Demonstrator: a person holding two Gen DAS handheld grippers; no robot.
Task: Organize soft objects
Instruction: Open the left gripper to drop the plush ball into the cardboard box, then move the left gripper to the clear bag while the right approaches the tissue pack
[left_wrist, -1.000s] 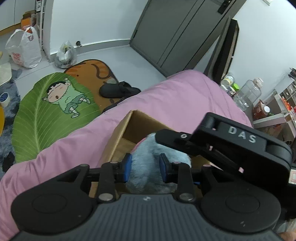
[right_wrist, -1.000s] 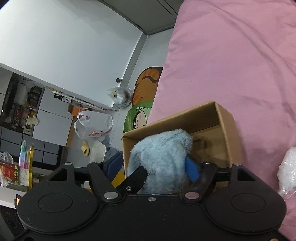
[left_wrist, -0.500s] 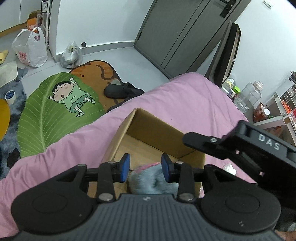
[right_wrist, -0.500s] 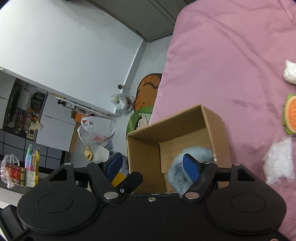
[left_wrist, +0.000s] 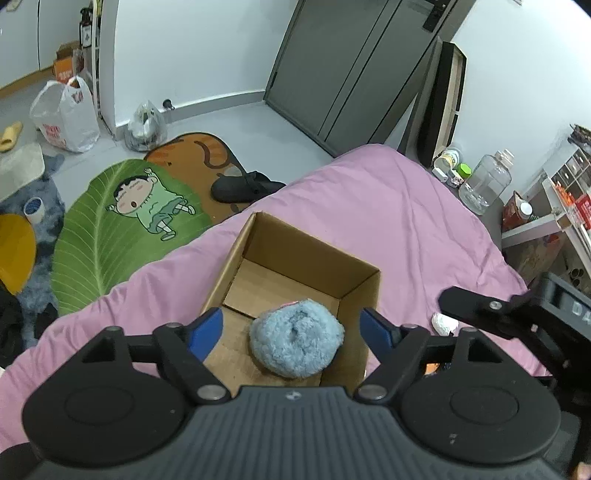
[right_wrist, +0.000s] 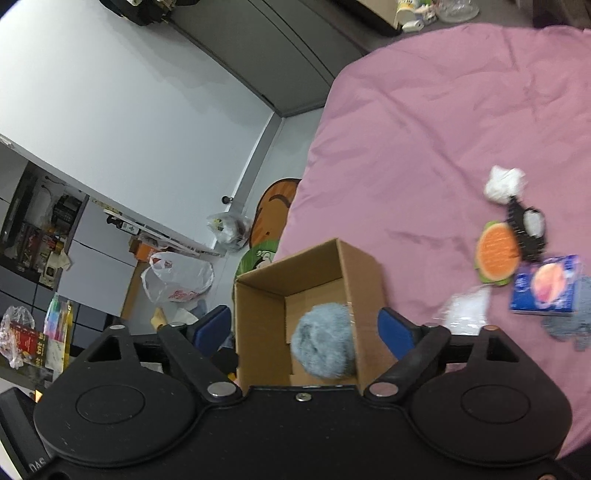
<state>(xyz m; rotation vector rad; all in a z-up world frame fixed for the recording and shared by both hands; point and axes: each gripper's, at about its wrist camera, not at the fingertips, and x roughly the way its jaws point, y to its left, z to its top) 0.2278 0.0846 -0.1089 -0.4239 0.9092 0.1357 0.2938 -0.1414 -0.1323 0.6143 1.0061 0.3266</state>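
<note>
A fluffy light-blue plush (left_wrist: 296, 338) (right_wrist: 323, 339) lies on the floor of an open cardboard box (left_wrist: 306, 240) (right_wrist: 258, 295) on the pink bedspread (left_wrist: 388, 206) (right_wrist: 406, 129). My left gripper (left_wrist: 291, 326) hangs above the box; its jaws are opening, blue pads wide apart and clear of the plush. My right gripper (right_wrist: 306, 325) is also above the box, jaws opening, nothing pressed between the pads. To the right on the bedspread lie a white crumpled piece (right_wrist: 504, 182), a watermelon-slice toy (right_wrist: 496, 256), a black-and-white item (right_wrist: 530, 229) and a blue packet (right_wrist: 546, 286).
A clear plastic wrap (right_wrist: 463, 308) and a grey fuzzy piece (right_wrist: 576, 325) lie near the box. On the floor are a leaf-shaped cartoon rug (left_wrist: 122, 218), dark slippers (left_wrist: 243, 186) and plastic bags (left_wrist: 64, 114). A bottle (left_wrist: 485, 181) and shelves stand beside the bed.
Both grippers have let go of the blue plush, which now rests inside the box. Both rose and pulled back from the box, and their jaws spread wide.
</note>
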